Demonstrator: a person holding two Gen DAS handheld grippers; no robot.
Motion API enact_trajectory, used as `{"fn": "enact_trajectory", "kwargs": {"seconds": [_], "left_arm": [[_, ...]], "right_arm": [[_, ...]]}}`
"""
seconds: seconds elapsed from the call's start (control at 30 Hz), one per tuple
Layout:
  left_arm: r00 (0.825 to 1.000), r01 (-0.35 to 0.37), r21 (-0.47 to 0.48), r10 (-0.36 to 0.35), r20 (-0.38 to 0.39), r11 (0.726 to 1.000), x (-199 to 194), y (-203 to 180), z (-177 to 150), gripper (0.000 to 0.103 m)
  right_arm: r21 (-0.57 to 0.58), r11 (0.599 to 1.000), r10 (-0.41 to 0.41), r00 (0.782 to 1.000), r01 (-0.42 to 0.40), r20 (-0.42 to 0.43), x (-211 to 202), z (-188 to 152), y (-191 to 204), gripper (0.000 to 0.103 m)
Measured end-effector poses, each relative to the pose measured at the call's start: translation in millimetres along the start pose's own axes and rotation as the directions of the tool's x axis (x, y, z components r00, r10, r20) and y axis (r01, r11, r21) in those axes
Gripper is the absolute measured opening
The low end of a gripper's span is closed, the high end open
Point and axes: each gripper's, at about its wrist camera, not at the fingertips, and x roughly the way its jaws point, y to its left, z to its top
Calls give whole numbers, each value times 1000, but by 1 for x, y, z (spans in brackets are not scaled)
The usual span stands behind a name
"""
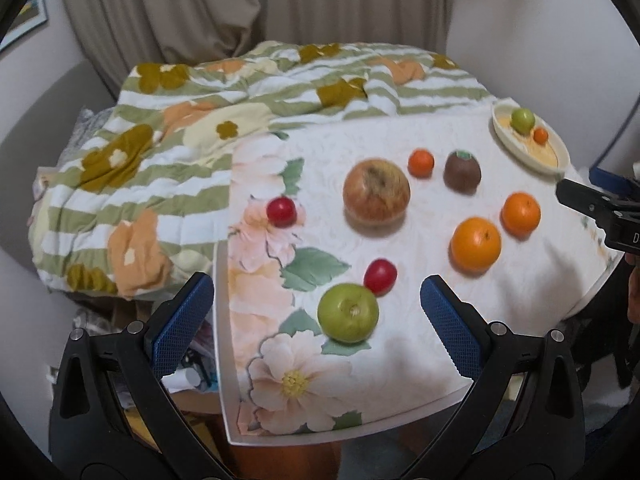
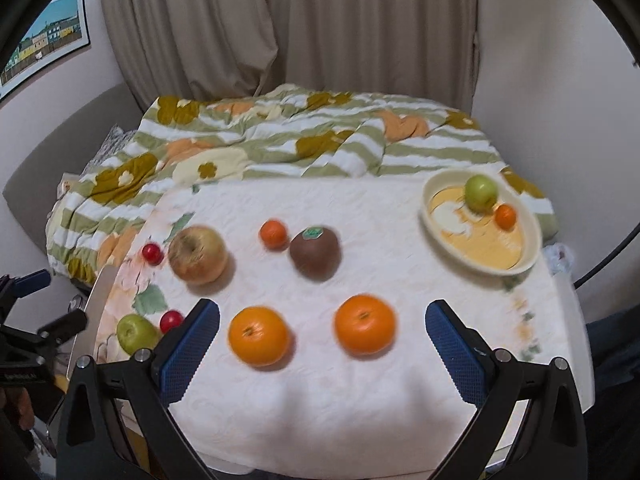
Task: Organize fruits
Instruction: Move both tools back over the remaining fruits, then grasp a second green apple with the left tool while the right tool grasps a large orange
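Left tongs (image 1: 316, 312) spread wide, empty, above a green apple (image 1: 348, 313) at lower centre; red fruit (image 1: 380, 276) touching its upper right. Right tongs (image 2: 322, 338) also apart, nothing held, framing two oranges (image 2: 258, 335) (image 2: 365, 330) on the counter (image 2: 320, 408). Beyond: large blotched apple (image 2: 197, 254), small tangerine (image 2: 273, 234), brown kiwi (image 2: 315, 253), a second red fruit (image 2: 152, 253) at mid left. Cream bowl (image 2: 438, 236) at upper right holds another green apple (image 2: 481, 193) and a small orange fruit (image 2: 505, 216). Striped floral quilt (image 2: 280, 140) behind.

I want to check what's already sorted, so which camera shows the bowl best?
The right wrist view: the bowl sits whole and large. The left wrist view shows it small, at the far right edge.
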Motion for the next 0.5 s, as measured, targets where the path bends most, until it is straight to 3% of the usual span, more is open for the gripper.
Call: {"fn": "enact_trajectory", "kwargs": {"seconds": [0.37,0.5], "left_arm": [[997,-47,81,52,-62,996,51,-27,-28,103],[993,-37,78,45,-108,996,69,-32,-34,94]], "right_arm": [[-79,994,69,993,-77,-98,55,-30,24,103],[-104,989,96,987,-110,-127,66,-34,30,103]]}}
